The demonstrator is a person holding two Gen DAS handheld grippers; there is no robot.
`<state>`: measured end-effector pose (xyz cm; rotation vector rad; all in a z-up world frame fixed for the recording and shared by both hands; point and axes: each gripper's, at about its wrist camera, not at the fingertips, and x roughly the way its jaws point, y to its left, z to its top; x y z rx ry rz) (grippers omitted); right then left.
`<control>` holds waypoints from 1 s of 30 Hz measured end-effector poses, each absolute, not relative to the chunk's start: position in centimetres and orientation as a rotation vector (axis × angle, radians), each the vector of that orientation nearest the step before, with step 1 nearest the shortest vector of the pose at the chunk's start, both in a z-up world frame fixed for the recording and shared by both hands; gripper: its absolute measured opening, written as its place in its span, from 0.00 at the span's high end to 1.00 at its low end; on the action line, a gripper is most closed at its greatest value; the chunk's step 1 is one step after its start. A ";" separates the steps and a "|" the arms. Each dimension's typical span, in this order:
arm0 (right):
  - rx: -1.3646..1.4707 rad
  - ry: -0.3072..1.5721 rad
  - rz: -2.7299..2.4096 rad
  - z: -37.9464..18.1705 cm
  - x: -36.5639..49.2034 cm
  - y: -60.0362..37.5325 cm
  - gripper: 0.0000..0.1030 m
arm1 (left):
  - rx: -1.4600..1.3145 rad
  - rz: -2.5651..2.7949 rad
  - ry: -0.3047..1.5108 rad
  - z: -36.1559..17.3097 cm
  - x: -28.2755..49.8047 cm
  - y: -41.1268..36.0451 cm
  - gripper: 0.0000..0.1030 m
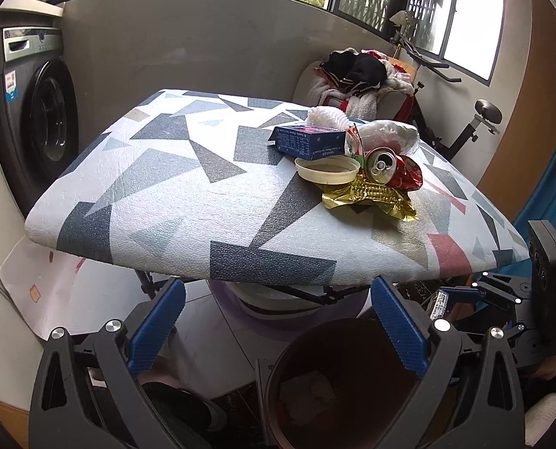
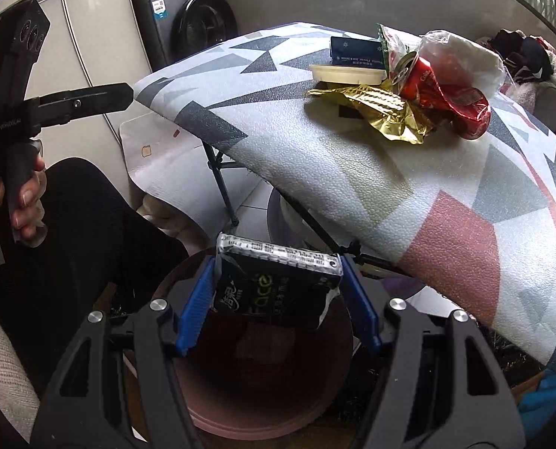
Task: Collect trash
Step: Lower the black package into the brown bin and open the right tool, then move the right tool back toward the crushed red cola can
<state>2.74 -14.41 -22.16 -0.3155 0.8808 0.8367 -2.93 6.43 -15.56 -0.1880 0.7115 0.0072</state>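
My right gripper is shut on a black tissue packet, held right above the brown trash bin on the floor. My left gripper is open and empty, hovering below the table's near edge, with the trash bin under its right finger. On the patterned table lies a pile of trash: a crushed red can, a gold wrapper, a cream lid, a blue box and a clear plastic bag. The can and gold wrapper also show in the right wrist view.
A washing machine stands at the left. Clothes are heaped on a chair behind the table, with an exercise bike beside it. A person's dark-clad leg is left of the bin. A purple-and-white round object sits under the table.
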 end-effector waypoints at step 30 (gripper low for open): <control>-0.253 0.854 0.685 -21.5 4.3 -16.2 0.06 | -0.163 0.027 0.728 -15.8 -2.5 6.0 0.06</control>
